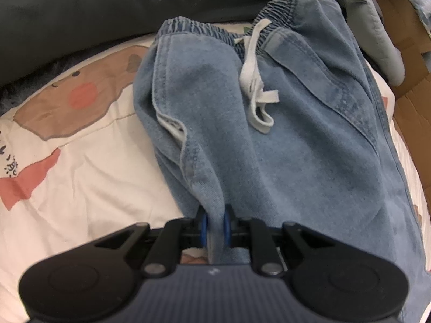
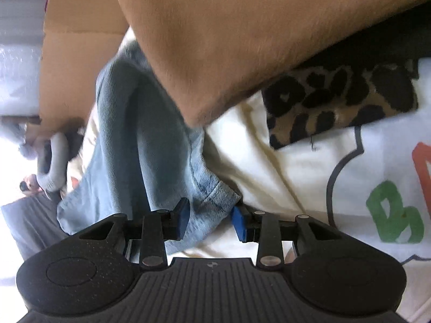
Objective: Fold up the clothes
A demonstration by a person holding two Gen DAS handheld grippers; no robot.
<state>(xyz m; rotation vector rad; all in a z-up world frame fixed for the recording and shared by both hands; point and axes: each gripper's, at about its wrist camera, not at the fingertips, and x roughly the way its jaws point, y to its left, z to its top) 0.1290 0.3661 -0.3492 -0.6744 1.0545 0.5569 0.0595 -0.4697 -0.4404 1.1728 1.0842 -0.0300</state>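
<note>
A home bedroom — cartoon-print bedsheet (image 1: 80, 161), dark pillow (image 1: 80, 8), cardboard box (image 1: 404, 53) beside the bed.

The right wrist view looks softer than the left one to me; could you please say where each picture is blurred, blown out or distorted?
Right wrist view: motion smear on the forearm and jeans, blown-out white at the left edge, right claw crisp. Left wrist view: evenly lit, mild softness on the drawstring, fisheye bending at the corners, left claw sharp.

left wrist: we look steeply down, close over the light blue denim trousers (image 1: 269, 140) | right wrist: we face their hem (image 2: 212, 199) close | shared: trousers, cream printed bedsheet (image 1: 89, 183)
</note>
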